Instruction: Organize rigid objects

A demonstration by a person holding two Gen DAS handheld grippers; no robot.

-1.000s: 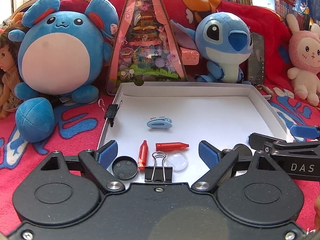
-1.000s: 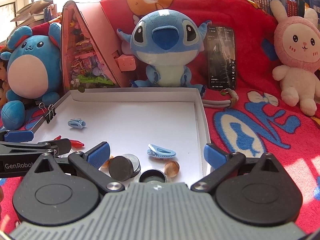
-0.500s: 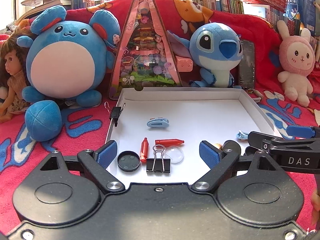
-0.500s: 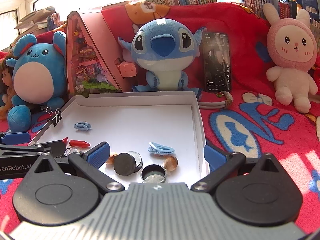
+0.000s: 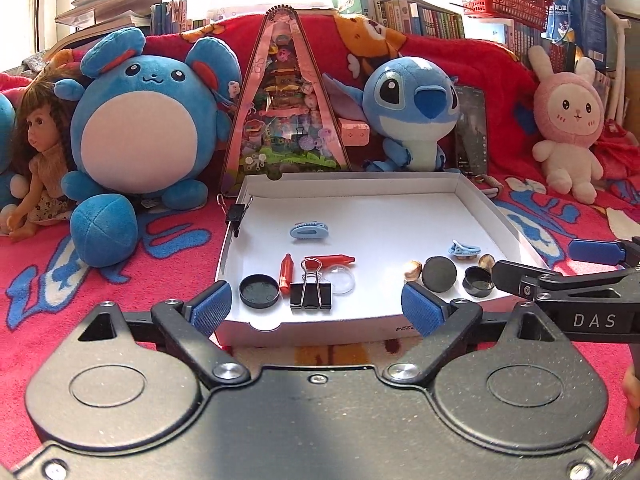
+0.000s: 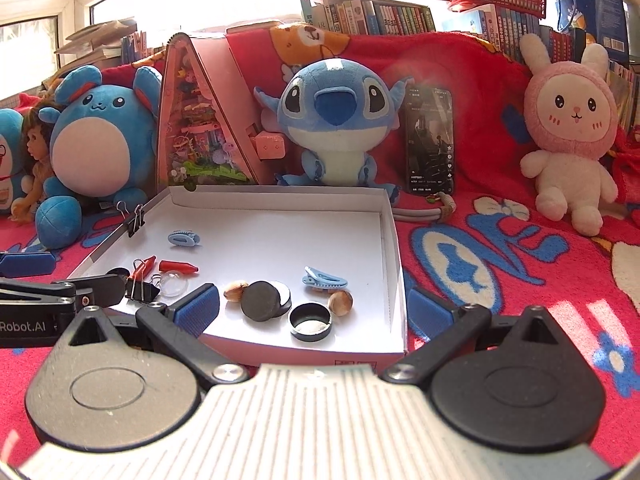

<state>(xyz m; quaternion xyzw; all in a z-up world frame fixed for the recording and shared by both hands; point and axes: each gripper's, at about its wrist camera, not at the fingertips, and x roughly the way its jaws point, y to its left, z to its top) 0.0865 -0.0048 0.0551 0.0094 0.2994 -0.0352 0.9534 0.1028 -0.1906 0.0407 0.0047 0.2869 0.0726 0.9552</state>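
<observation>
clip (image 5: 311,293) sits at the tray's (image 5: 472,194) near edge, handles pointing away, straight ahead of my left gripper (image 5: 318,306). its jaws are opening, empty; right gripper (image 6: 312,306) gapes empty too.

left gripper (image 5: 317,307): matte black speckled body, two round raised discs – one per side
left fingers (image 5: 211,307): black angled arms, blue ribbed pads, silver screw at each pivot
left markings: white "Robot.AI" lettering on its black side bar, seen from right wrist view
right gripper (image 6: 314,308): light grey ribbed centre plate, black teardrop housings with round discs
right fingers (image 6: 199,305): black arms, blue textured pads – silver pivot screws
right markings: white "DAS" on black side bar, small screw near its tip
</observation>
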